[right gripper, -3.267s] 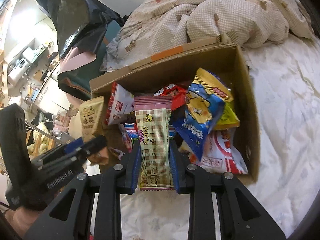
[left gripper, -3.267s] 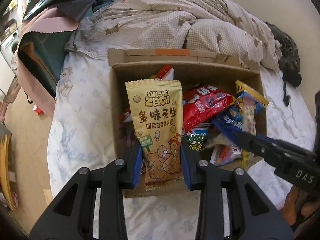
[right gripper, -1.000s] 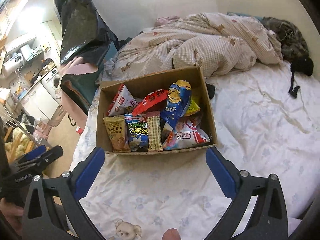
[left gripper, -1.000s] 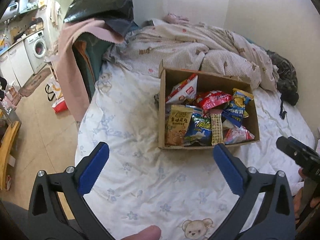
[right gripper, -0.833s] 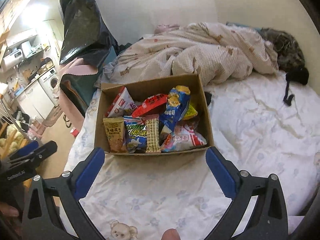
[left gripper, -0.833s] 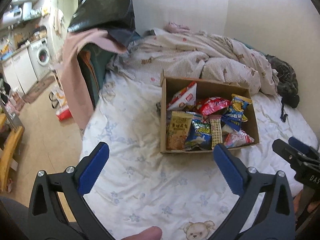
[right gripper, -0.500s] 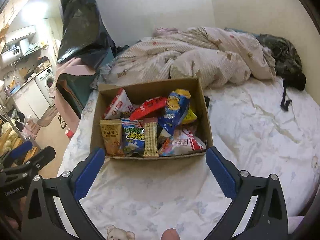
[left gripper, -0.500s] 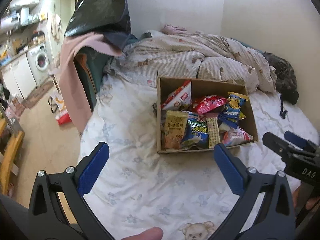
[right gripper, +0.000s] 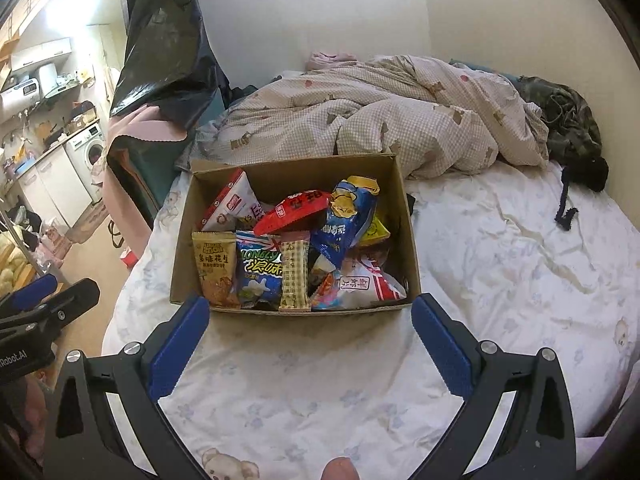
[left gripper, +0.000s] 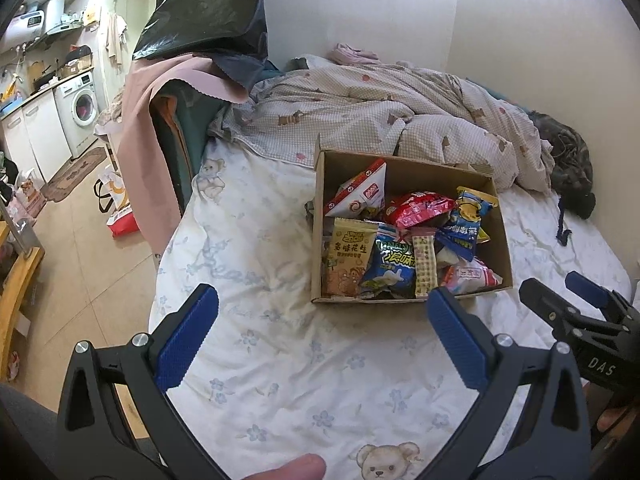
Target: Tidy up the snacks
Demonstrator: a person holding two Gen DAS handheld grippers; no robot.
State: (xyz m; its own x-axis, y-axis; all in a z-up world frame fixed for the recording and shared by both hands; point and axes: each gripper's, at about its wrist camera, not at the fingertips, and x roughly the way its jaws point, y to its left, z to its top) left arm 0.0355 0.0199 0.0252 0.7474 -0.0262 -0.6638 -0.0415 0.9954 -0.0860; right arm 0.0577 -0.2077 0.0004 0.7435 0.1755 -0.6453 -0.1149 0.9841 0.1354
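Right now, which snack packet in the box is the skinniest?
The narrow beige checked wafer packet, standing at the cardboard box's front edge beside the wider blue packet.

The bed (left gripper: 280, 360) is covered by a white sheet (right gripper: 500, 264) with small blue flowers and little bear prints. A cardboard box (right gripper: 182, 256) full of snack packets stands directly on the sheet, near the middle of the bed. At 12 o'clock from the box, a crumpled checked duvet (right gripper: 400, 120) with bear pattern lies across the head end and touches the far wall of the box. At 2 o'clock from the box, in the corner, a dark camouflage garment (right gripper: 568, 120) lies beside the duvet, and a dark cord (right gripper: 564, 208) hangs from it onto the sheet.
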